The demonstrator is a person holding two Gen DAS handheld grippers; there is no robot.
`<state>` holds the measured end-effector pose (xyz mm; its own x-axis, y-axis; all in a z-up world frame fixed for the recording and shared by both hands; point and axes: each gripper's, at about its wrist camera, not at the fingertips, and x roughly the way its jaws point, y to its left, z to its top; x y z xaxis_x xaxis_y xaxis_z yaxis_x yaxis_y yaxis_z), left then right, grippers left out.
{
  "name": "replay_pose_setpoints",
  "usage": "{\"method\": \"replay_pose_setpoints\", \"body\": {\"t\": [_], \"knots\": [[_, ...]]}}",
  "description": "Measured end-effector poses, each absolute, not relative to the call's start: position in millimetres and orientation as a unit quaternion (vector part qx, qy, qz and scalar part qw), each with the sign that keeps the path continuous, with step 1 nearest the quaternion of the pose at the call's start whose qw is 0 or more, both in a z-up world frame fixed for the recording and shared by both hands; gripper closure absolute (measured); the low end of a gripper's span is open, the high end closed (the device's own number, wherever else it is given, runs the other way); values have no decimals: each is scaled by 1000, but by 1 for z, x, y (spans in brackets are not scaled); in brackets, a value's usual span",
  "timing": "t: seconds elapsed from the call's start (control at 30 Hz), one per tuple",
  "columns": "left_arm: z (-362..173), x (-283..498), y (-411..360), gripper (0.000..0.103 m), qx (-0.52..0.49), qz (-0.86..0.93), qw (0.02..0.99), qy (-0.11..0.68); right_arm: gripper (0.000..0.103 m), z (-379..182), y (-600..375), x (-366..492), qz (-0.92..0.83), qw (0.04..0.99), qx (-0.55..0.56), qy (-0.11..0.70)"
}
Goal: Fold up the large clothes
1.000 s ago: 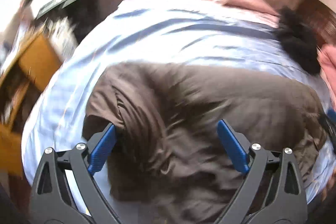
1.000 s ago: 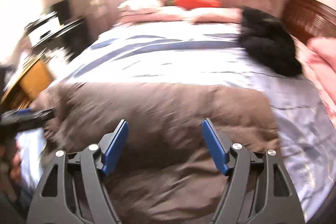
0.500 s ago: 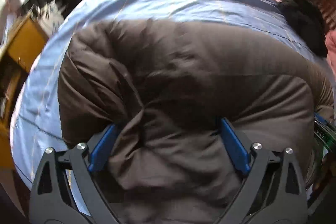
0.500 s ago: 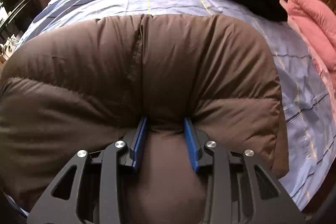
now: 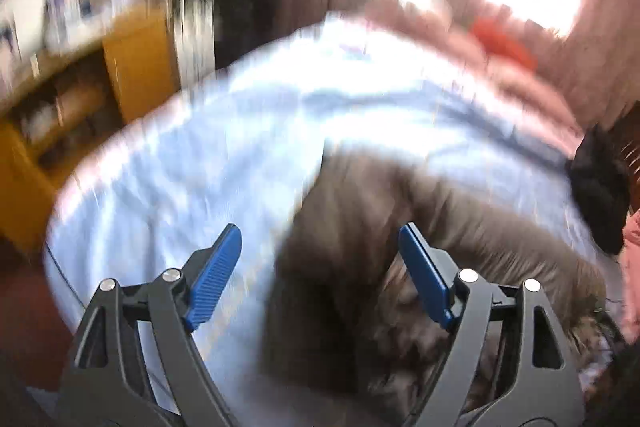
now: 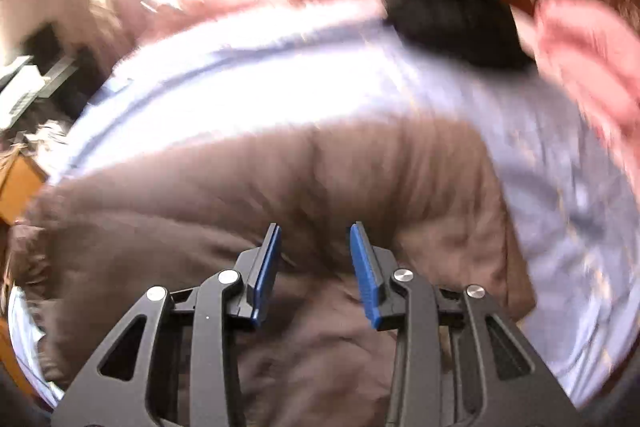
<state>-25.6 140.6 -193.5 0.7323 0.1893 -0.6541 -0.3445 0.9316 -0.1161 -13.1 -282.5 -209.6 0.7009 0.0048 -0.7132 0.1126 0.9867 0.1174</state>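
Note:
A large brown puffer coat [image 5: 460, 267] lies bunched on the pale blue bed sheet [image 5: 200, 167]. My left gripper [image 5: 320, 267] is open and empty, raised above the coat's left edge, its right finger over the coat and its left finger over the sheet. In the right wrist view the coat [image 6: 280, 187] fills the lower half. My right gripper [image 6: 316, 267] hovers over the coat's middle with its jaws partly apart and no fabric between them. Both views are blurred by motion.
A black garment [image 6: 452, 19] lies at the bed's far right, also in the left wrist view [image 5: 600, 195]. Pink bedding [image 6: 592, 67] and a red pillow [image 5: 504, 43] lie at the head. A wooden cabinet [image 5: 132, 67] stands left of the bed.
Both grippers have lifted off the coat. The right gripper, pinched on a fold half a second ago, has let go and opened partway. The left gripper swung left, toward the coat's edge.

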Motion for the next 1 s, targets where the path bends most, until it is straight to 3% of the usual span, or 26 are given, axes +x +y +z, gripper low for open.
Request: {"method": "replay_pose_setpoints", "body": {"t": [0.1, 0.17, 0.27, 0.37, 0.43, 0.53, 0.6, 0.63, 0.73, 0.83, 0.93, 1.0], "knots": [[-183, -10, 103, 23, -30, 145, 935, 321, 66, -196, -248, -23, 75, 931, 75, 348], [-207, 18, 90, 34, -30, 121, 917, 378, 66, -205, -221, -24, 125, 925, 64, 354], [-272, 61, 97, 42, -3, 165, 854, 494, 66, -230, -189, -23, 124, 919, 15, 373], [-316, 62, 126, 22, -77, 186, 807, 555, 66, -246, -169, -22, 110, 918, -40, 379], [-320, 62, 125, 21, -62, 184, 800, 567, 66, -252, -164, -18, 109, 912, -53, 393], [-320, 57, 116, 22, -36, 191, 805, 561, 65, -260, -163, -13, 106, 906, -55, 405], [-306, 46, 115, 46, -67, 180, 819, 540, 66, -251, -172, -15, 116, 907, -32, 403], [-293, 40, 115, 49, -73, 176, 830, 524, 66, -247, -180, -16, 121, 907, -13, 403], [-237, 22, 91, 50, -47, 146, 895, 419, 66, -222, -215, -29, 99, 910, 61, 398], [-199, -4, 33, 44, 41, 57, 944, 323, 66, -207, -253, -39, 23, 914, 90, 396], [-224, -5, -13, 45, 97, -5, 927, 362, 66, -218, -274, -43, -15, 900, 100, 423], [-260, 1, -28, 55, 105, -28, 901, 420, 66, -234, -274, -46, -16, 888, 104, 448]]}}
